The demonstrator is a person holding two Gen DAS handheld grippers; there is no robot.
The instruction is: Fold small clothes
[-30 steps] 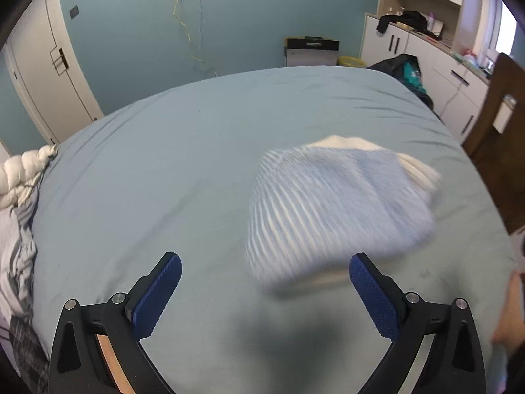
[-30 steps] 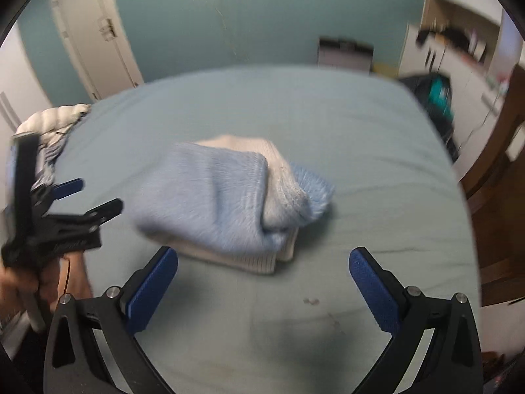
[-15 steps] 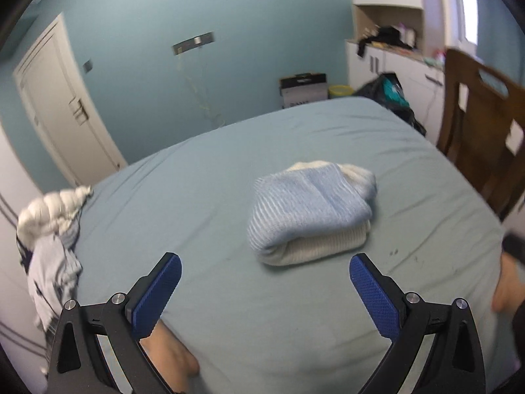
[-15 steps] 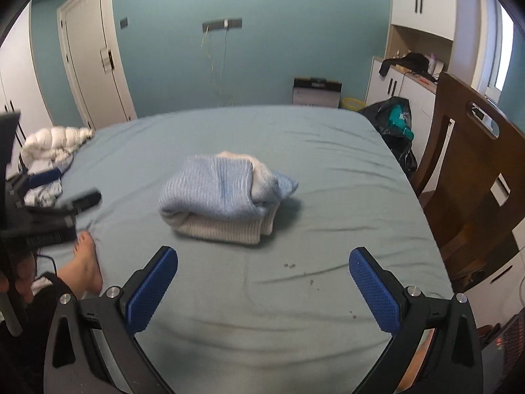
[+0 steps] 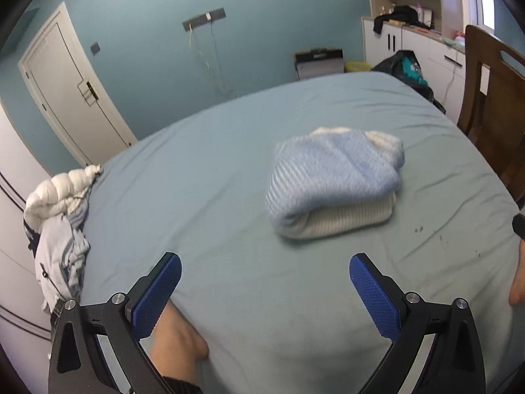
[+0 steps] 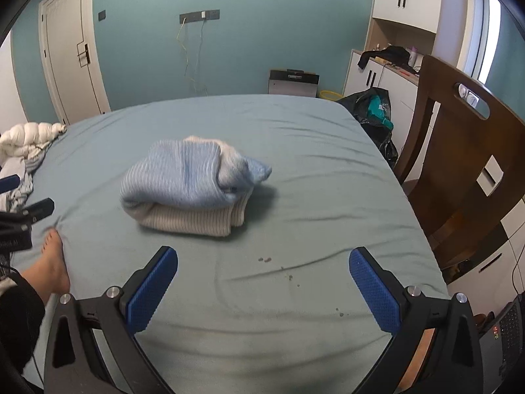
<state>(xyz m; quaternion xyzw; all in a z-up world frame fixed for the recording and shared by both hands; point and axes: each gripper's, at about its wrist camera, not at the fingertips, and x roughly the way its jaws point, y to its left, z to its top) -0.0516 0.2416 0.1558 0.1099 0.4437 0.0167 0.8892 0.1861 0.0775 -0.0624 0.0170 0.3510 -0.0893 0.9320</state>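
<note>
A teal-walled bedroom holds a bed (image 5: 203, 177) under a grey-blue sheet, with a white door (image 5: 65, 92) at the left, white cupboards (image 6: 387, 75) at the back right and a wooden chair (image 6: 459, 164) beside the bed's right edge. On the sheet lies a folded sweater (image 5: 331, 180), its light blue part on top of a cream ribbed part, resting alone near the middle of the bed (image 6: 295, 138); from the right wrist view the sweater (image 6: 190, 184) sits left of centre. A heap of white and grey clothes (image 5: 59, 220) lies at the bed's left edge. The left gripper (image 5: 265, 292) hangs over the near sheet, its fingers (image 5: 157, 295) spread wide and holding nothing. The right gripper (image 6: 263, 287) is likewise spread, its fingers (image 6: 374, 290) empty. A bare foot (image 6: 54, 262) rests on the sheet at the left. Compared with a second ago, both grippers have pulled back from the sweater, which now looks smaller and sharper, and more of the room shows.
</note>
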